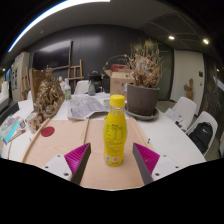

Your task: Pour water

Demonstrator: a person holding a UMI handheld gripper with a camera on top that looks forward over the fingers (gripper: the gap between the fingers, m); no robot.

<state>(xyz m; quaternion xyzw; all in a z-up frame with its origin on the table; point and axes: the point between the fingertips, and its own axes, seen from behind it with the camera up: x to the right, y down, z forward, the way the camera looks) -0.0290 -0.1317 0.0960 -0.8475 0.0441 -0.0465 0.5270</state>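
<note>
Two dark fingers of the tongs (112, 163) reach forward from the camera, each with one magenta pad (74, 157) on its inner face. They are spread apart, with nothing pinched. One yellow bottle (116, 131) stands upright between them on its own base, with a gap showing at either side, so neither pad presses on it. It has a yellow cap and a pale label band around its middle; the writing on that band is too small to read.

Under the bottle runs the desk (170, 135), white along its outer parts, with one broad tan sheet like cardboard (65, 140) laid across the middle. The bottle stands on this sheet.

Beyond the bottle and a little to the right sits one dark round pot (143, 99) holding a tall dried, spiky plant (146, 66). Well to the left stands a second dried plant (47, 96), brownish and bushy. Between the two, behind the bottle, lies one pile of pale printed paper (88, 104); its print cannot be made out. At the desk's left edge lies one flat bluish object (12, 129), which I cannot identify. One white chair (203, 128) stands at the right of the desk. A dark wall (95, 45) closes the room behind, with two small ceiling lights (171, 38) above on the right.
</note>
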